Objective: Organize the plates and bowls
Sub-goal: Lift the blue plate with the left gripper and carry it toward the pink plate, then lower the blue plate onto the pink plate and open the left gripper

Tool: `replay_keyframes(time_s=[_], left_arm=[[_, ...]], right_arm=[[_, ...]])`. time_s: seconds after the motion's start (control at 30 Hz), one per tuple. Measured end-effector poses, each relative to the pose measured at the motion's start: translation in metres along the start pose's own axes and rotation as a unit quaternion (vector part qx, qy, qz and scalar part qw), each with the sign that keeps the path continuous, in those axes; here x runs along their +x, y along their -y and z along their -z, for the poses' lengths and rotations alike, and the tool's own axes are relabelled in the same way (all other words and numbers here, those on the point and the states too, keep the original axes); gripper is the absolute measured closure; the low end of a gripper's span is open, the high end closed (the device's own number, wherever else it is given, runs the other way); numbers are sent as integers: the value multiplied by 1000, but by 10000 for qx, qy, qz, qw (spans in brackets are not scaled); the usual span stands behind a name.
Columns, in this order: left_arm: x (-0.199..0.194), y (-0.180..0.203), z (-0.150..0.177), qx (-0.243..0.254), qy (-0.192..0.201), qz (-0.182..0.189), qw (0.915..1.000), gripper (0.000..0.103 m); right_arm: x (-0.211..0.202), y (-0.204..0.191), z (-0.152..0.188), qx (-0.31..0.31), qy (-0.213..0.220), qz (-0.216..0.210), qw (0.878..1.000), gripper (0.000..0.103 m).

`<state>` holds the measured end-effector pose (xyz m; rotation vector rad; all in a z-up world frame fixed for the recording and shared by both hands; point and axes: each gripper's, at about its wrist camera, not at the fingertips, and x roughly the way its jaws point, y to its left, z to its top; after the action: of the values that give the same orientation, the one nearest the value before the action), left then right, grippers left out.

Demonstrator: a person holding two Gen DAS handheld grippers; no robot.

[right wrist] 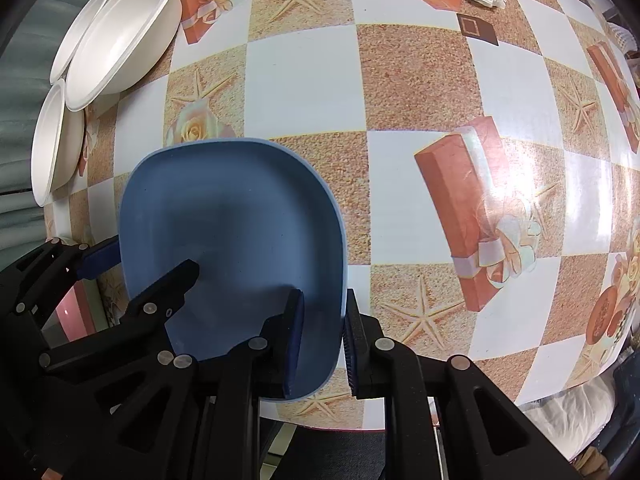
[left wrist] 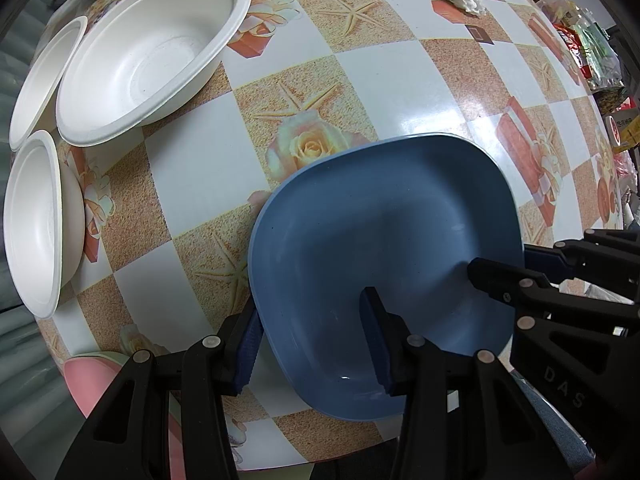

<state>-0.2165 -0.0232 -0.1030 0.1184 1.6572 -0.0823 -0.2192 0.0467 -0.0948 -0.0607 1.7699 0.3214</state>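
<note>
Below us the bench (right wrist: 420, 80) carries a blue plate (left wrist: 384, 248) near its front edge; our left gripper (left wrist: 314, 354) and right gripper (right wrist: 322, 338) each straddle a side rim, fingers spread, not clamped. Three white bowls (left wrist: 144, 56) sit well apart at far left. Only our left view shows the pink dish (left wrist: 86, 380) clearly beside the fingers.

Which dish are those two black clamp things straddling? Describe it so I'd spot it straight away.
Start at the checkered starfish-and-rose tablecloth and look to its near edge. There sits the blue plate, with the left gripper and right gripper each straddling its rim. Unlike the round white bowls, it is blue, shallow and rounded-square.
</note>
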Motion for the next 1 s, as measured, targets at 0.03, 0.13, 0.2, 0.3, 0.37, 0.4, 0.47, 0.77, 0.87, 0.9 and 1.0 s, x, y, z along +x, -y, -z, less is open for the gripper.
replay_keyframes(time_s=[0.03, 0.13, 0.2, 0.3, 0.37, 0.4, 0.47, 0.77, 0.87, 0.9, 1.0], left_arm=[[0, 0, 1, 13, -10, 9, 10000, 53], [1, 0, 5, 90, -95, 16, 9999, 53], [0, -2, 10, 91, -160, 42, 9998, 53], [0, -9, 19, 0, -278, 168, 9995, 53], [-3, -14, 28, 0, -266, 134, 9996, 53], [-6, -18, 31, 2, -255, 111, 9996, 53], [-12, -25, 38, -29, -224, 93, 9997, 53], [-51, -68, 74, -376, 60, -176, 9991, 53], [-60, -94, 90, -665, 143, -233, 9974, 53], [-62, -101, 95, -733, 156, -259, 9969, 53], [-67, -125, 112, -971, 192, -375, 9944, 53]], right_arm=[[0, -1, 0, 5, -10, 0, 10000, 83], [2, -1, 1, 128, -163, -79, 9998, 83], [4, 3, 2, 230, -271, -187, 9992, 83], [6, -4, 10, 215, -437, -265, 9985, 83], [3, -12, 13, 114, -496, -293, 9983, 83], [2, -15, 14, 72, -517, -302, 9982, 83], [-1, -24, 15, -21, -580, -339, 9977, 83], [-15, -87, 15, -715, -758, -514, 9932, 83], [-14, -112, 17, -983, -810, -535, 9904, 83], [-13, -124, 18, -1088, -859, -568, 9887, 83], [-8, -153, 21, -1366, -948, -610, 9842, 83]])
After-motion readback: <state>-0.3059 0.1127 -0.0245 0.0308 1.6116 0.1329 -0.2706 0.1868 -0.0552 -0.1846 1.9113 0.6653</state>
